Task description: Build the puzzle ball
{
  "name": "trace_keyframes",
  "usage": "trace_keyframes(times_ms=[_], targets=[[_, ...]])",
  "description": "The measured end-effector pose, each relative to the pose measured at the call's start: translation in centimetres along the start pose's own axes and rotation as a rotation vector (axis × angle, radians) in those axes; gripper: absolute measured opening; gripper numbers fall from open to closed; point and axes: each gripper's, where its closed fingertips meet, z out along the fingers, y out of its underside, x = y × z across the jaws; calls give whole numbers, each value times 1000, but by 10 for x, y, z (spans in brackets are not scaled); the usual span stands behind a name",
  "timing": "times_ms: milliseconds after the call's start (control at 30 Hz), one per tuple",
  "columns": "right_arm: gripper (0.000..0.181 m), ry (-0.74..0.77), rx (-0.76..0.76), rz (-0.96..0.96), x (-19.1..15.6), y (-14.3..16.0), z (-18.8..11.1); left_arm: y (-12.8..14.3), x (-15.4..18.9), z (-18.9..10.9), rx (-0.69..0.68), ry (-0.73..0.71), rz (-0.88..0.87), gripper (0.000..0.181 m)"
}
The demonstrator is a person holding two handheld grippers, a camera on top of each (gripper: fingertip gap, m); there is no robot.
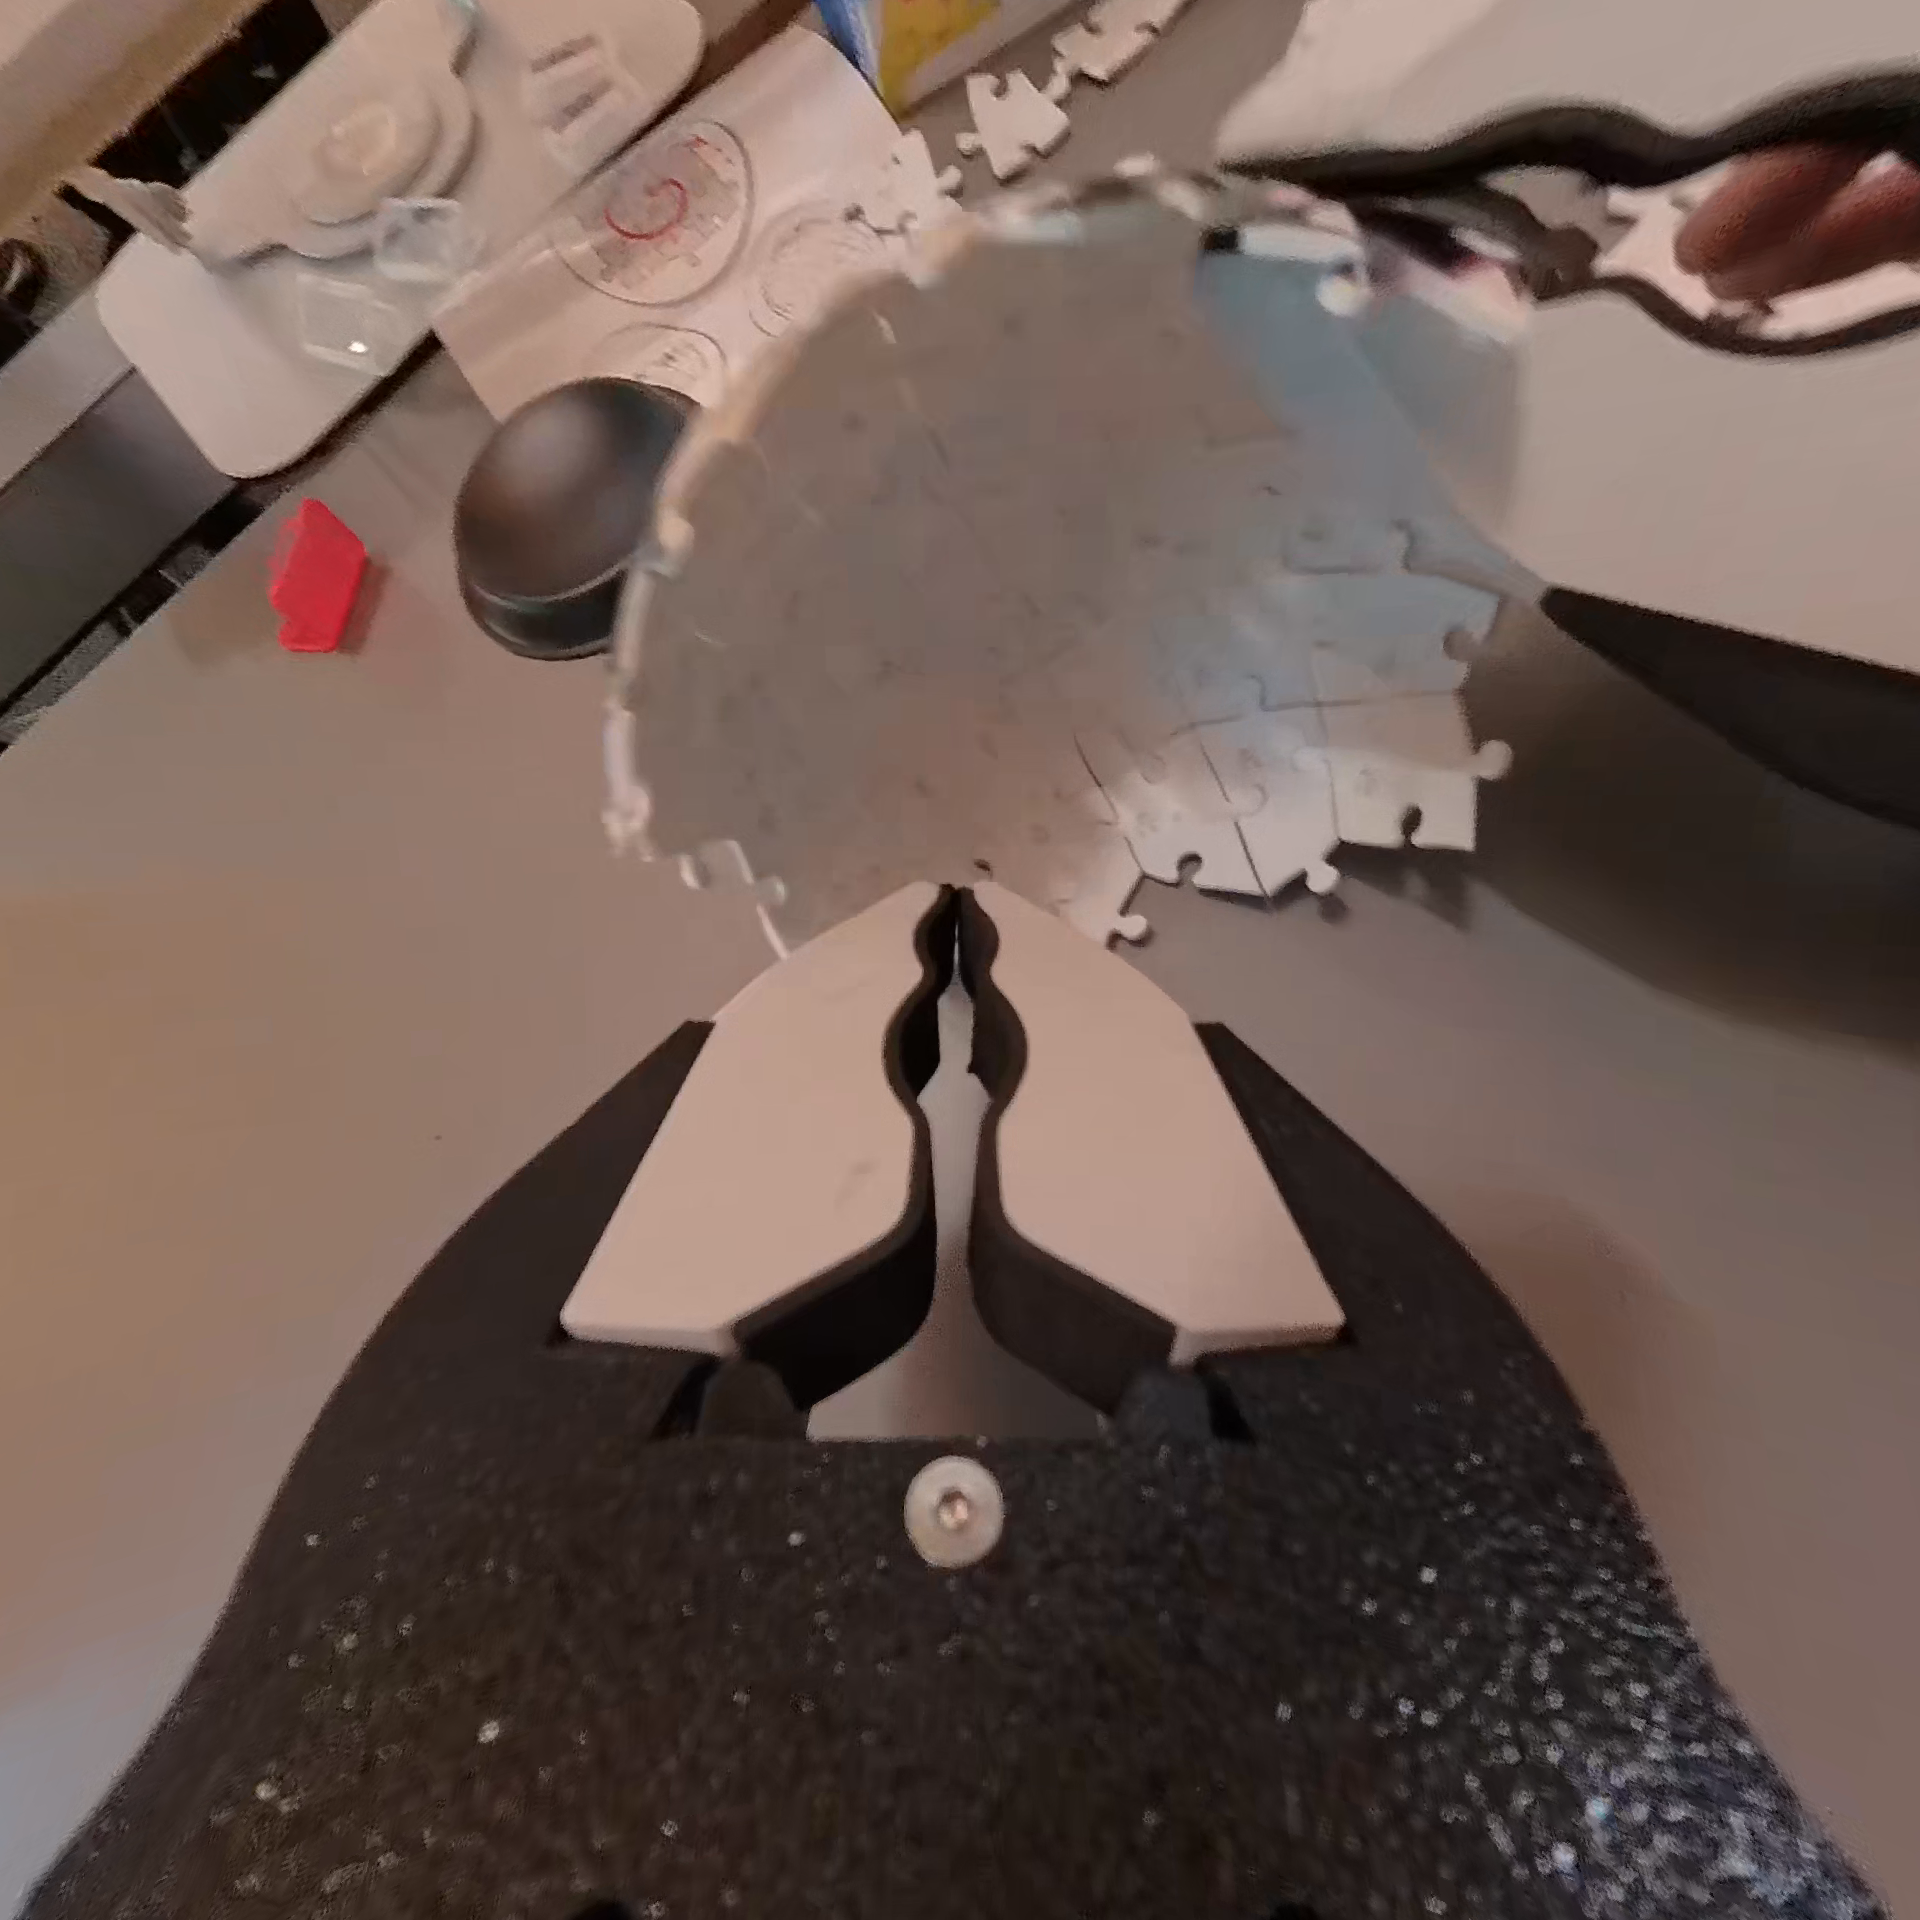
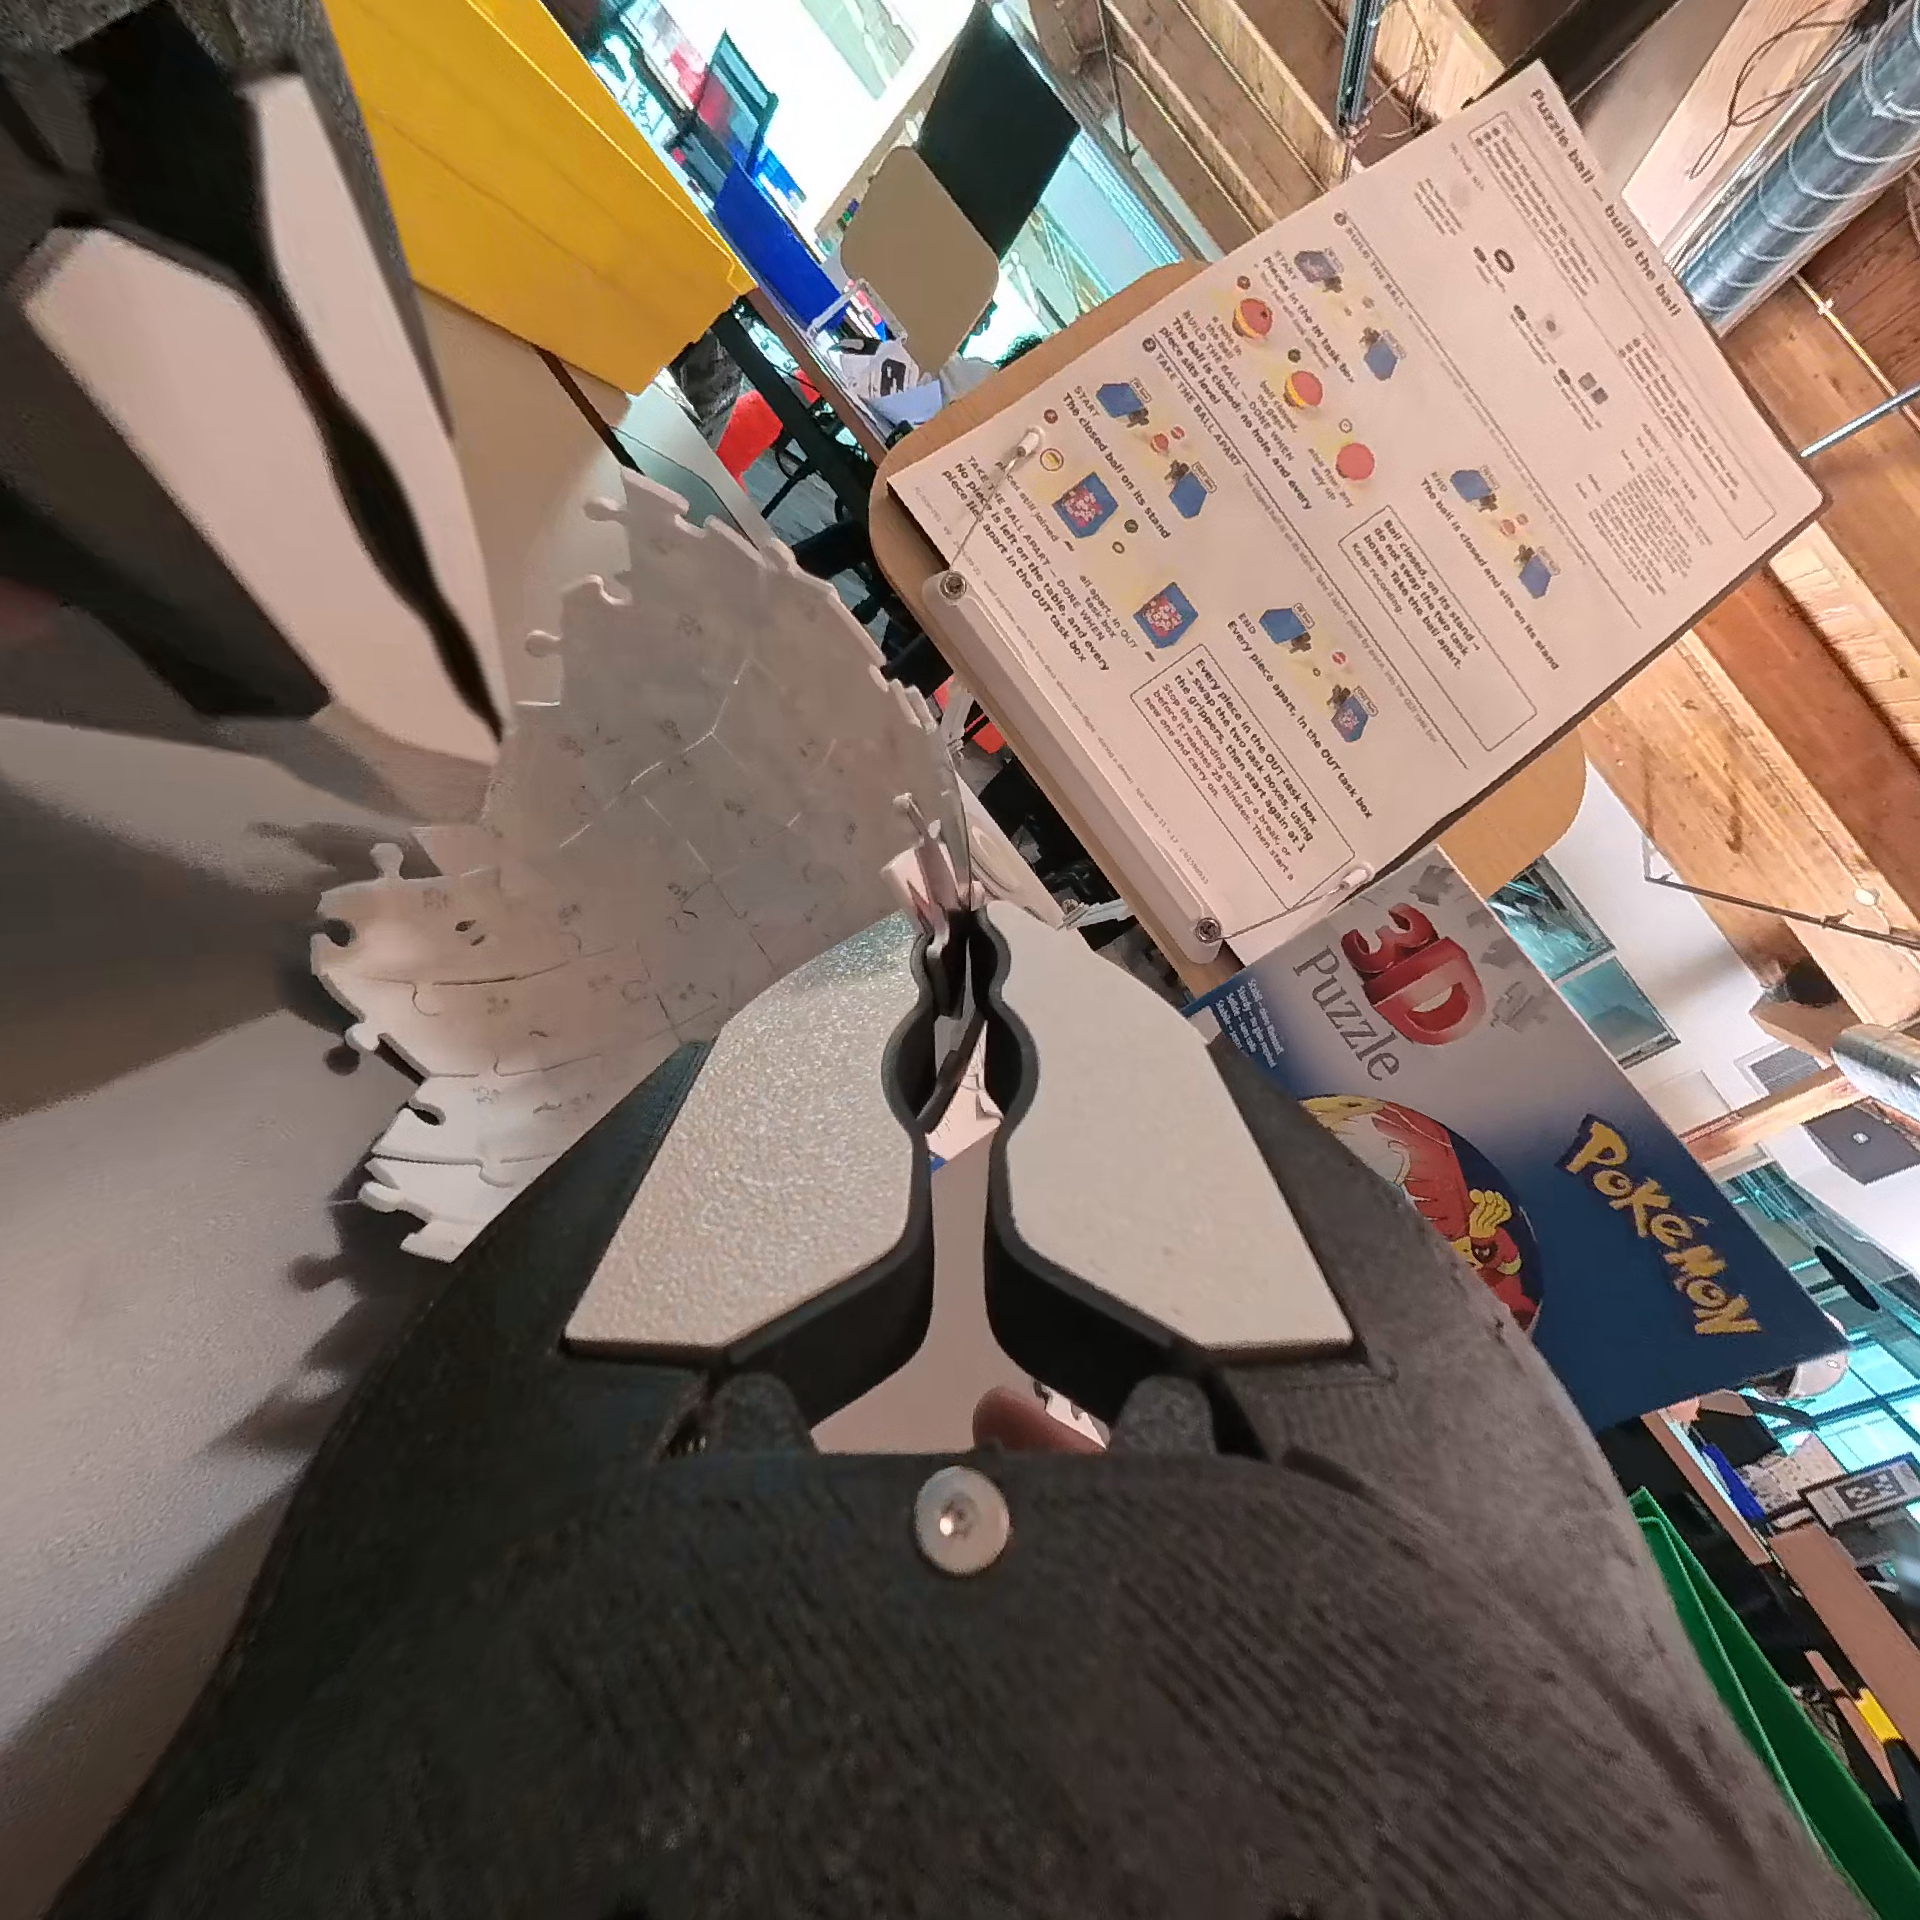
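The partly built puzzle ball (image 1: 987, 582) is a curved shell of joined pieces, its grey-white inner side towards me, held above the table. My left gripper (image 1: 954, 902) is shut on its lower edge. My right gripper (image 2: 956, 940) is shut on a thin white puzzle piece (image 2: 923, 862) seen edge-on at the shell's (image 2: 675, 790) rim; I cannot tell whether that piece is joined. The right gripper also shows in the left wrist view (image 1: 1278, 192) at the shell's top edge. The left gripper shows in the right wrist view (image 2: 312, 436), upper left.
A black domed stand (image 1: 556, 520) and a small red block (image 1: 317, 592) sit on the grey table (image 1: 260, 1039). Loose white pieces (image 1: 1023, 114) lie at the back beside a printed sheet (image 1: 665, 218). An instruction board (image 2: 1351, 468), the puzzle box (image 2: 1538, 1164), a yellow bin (image 2: 540, 166) and a green bin (image 2: 1787, 1745) stand around. Across from one pair of fingers to the other is roughly 9 cm.
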Motion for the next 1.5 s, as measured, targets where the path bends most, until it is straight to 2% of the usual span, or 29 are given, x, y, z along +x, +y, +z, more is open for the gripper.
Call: trace_keyframes(times_ms=[100,233,433,600,833,1033,1200,1300,1400,1500], targets=[[3,0,2,-18,0,-1,1,8,7,8,-53,2,60,0],[3,-12,20,-108,-3,-9,2,10,0,12,-88,-93,149,0],[4,-38,36,-218,-9,-15,6,7,-2,0,5,-59,36,0],[3,-47,62,-250,-11,-23,8,22,-7,0,-45,-32,14,0],[3,-112,166,-387,-19,-37,9,21,0,3,-28,15,2,1],[3,-153,180,-431,-18,-35,17,9,-10,-9,81,-17,-27,2],[4,-175,164,-392,-19,-29,22,-2,-30,-28,172,-39,-108,11],[7,-205,160,-394,-23,-26,23,-10,-39,-39,188,-39,-72,24],[5,-196,160,-364,-21,-27,25,-15,-30,-45,164,25,34,25],[4,-191,160,-338,-18,-29,27,-20,-30,-47,146,-12,125,28]])
